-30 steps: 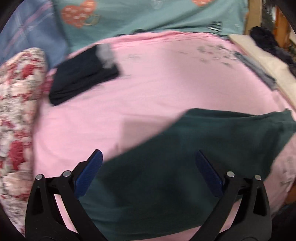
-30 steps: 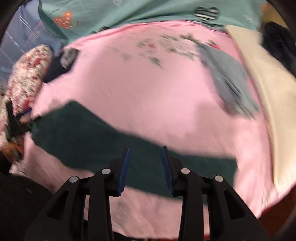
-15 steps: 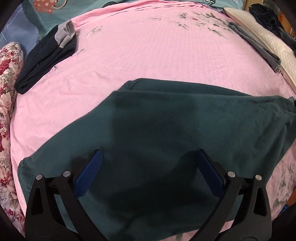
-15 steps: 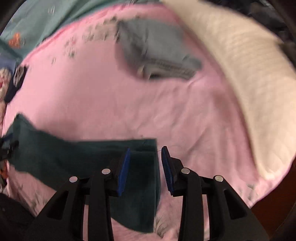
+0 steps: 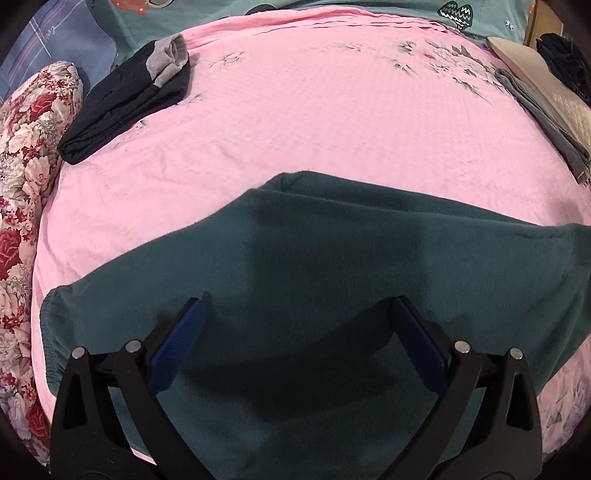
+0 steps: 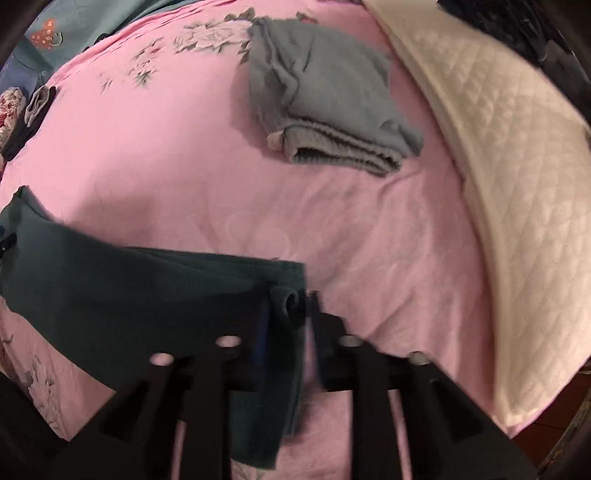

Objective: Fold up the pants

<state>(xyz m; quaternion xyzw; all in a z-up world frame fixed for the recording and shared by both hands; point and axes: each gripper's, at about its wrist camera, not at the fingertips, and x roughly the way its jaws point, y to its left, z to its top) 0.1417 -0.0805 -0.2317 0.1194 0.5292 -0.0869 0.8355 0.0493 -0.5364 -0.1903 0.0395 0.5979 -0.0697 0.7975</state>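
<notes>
My right claw pinches the green pants' end at six o'clock on the pink bed; my left claw hangs spread above them; I should lay the fold slowly, edges matching.

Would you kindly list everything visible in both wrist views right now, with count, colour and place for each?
pants: one, dark teal, spread across the near part of the bed
bedspread: one, pink with grey flower print, under everything
folded garment: one, black with grey band, far left on the bedspread
folded cloth: one, grey, far right on the bedspread
quilted pad: one, cream, along the bed's right edge
floral quilt: one, red and white, at the left edge
teal sheet: one, patterned, beyond the bedspread
left gripper: one, black with blue pads, open over the pants
right gripper: one, black, closed on the pants' end
</notes>
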